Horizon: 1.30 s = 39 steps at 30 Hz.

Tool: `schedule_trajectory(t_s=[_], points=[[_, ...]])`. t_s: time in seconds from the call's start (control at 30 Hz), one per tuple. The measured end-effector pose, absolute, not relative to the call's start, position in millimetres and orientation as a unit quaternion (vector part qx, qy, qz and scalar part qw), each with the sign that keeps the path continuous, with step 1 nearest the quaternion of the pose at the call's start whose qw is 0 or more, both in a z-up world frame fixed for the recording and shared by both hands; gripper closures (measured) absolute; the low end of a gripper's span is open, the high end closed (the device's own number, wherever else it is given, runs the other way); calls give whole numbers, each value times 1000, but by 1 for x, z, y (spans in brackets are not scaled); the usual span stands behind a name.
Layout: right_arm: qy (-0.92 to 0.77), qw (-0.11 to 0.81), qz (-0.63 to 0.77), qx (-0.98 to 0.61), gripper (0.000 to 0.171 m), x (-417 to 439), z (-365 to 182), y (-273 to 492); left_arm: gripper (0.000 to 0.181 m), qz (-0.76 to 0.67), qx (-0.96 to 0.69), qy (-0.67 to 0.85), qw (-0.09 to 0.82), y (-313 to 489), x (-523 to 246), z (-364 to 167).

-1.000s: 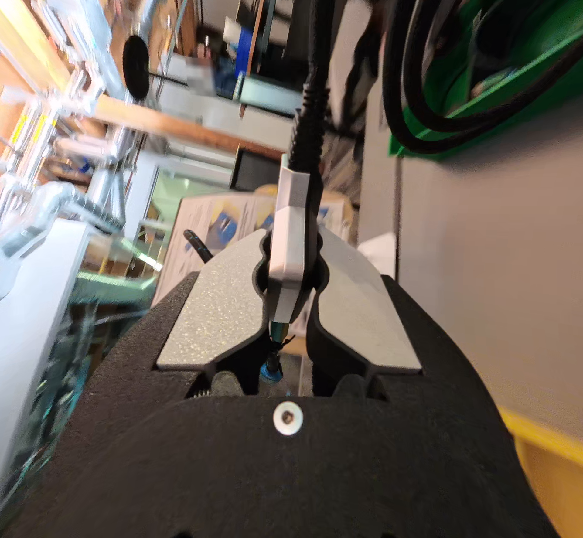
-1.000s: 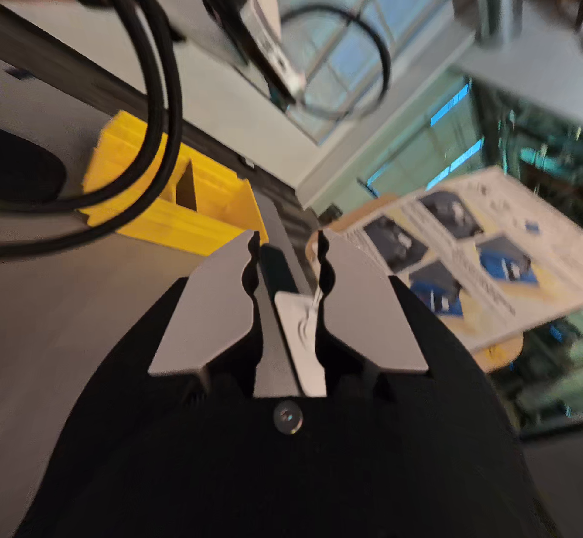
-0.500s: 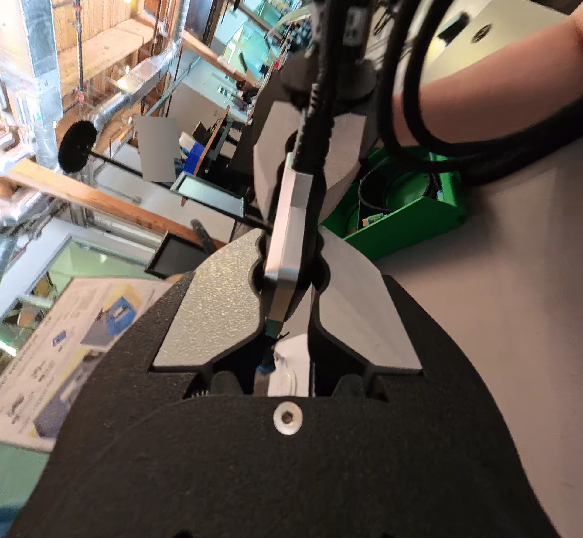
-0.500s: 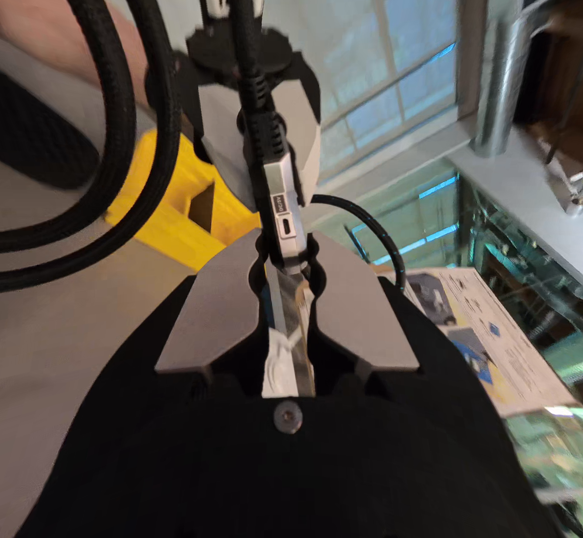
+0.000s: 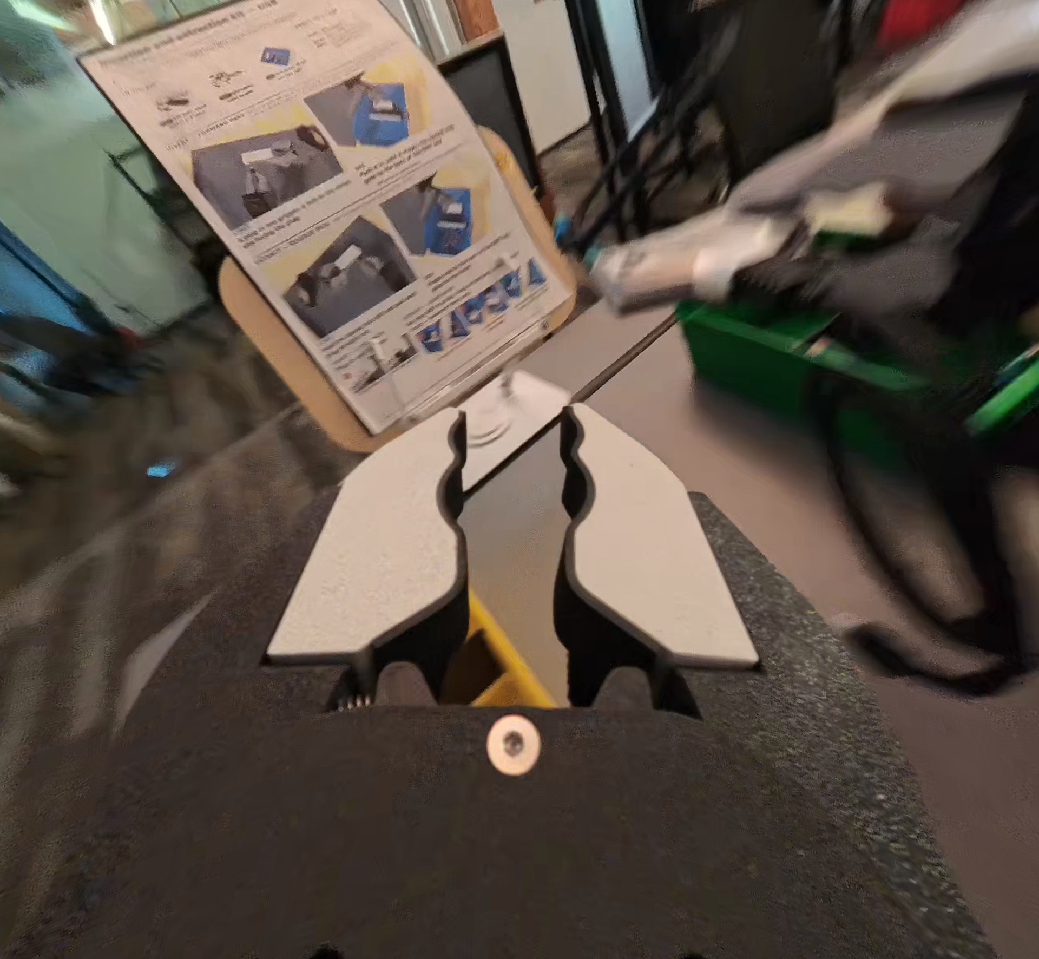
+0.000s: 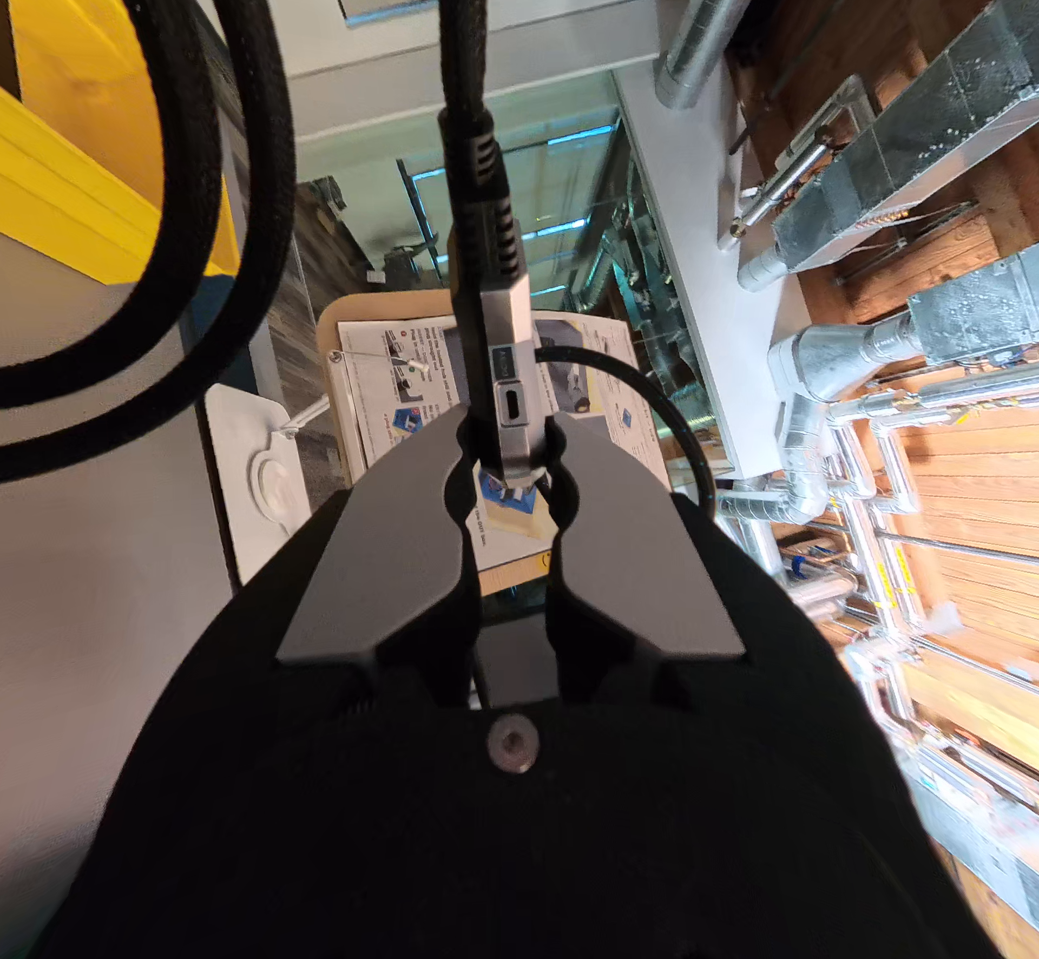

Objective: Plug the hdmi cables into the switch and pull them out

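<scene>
There are two grippers, the left (image 5: 511, 420) and the right (image 6: 509, 426). One switch (image 6: 509, 370) shows, one thick cable (image 6: 464, 32) in it, one thin cable (image 6: 669, 409), two bins, yellow (image 6: 62, 105) and green (image 5: 787, 353), and one sheet (image 5: 337, 190).

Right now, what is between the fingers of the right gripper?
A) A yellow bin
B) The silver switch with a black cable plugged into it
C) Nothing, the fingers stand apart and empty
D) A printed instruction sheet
B: in the right wrist view the right gripper is shut on the silver switch, and a black braided HDMI cable runs from the switch's far end.
</scene>
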State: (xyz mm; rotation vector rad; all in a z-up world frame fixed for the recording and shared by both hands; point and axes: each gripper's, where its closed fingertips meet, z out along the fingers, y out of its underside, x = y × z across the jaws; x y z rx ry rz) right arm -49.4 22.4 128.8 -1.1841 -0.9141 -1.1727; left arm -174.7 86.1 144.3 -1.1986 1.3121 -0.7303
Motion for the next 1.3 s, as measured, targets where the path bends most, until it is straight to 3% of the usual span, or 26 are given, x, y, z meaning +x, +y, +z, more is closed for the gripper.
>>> schedule_trajectory(t_s=[0.1,0.23,0.4,0.63,0.8,0.83,0.87,0.9,1.07,1.3], points=[[-373,563,-526,-516,149,-46,119,36,149,-367,-535,541,535,68,-167,157],[-346,543,-552,-529,149,-44,110,48,131,-274,-575,575,513,63,-138,124],[-323,512,-579,-546,149,-43,103,55,148,-253,-604,575,490,73,-120,98],[-325,514,-563,-559,150,-45,97,58,138,-371,-592,547,461,64,-129,131],[-327,519,-561,-556,150,-57,97,57,127,-199,-599,652,420,59,-117,75],[-326,518,-562,-556,150,-59,97,56,134,-176,-586,668,424,60,-114,70],[-324,515,-566,-556,150,-59,97,56,155,-160,-570,685,425,59,-113,67],[-321,513,-568,-558,149,-58,97,56,159,-145,-558,694,432,61,-112,66],[-323,548,-562,-529,147,-64,106,52,160,-140,-483,727,468,66,-112,75],[-318,662,-382,-560,135,-66,115,45,161,-221,-440,754,434,56,-133,82]])
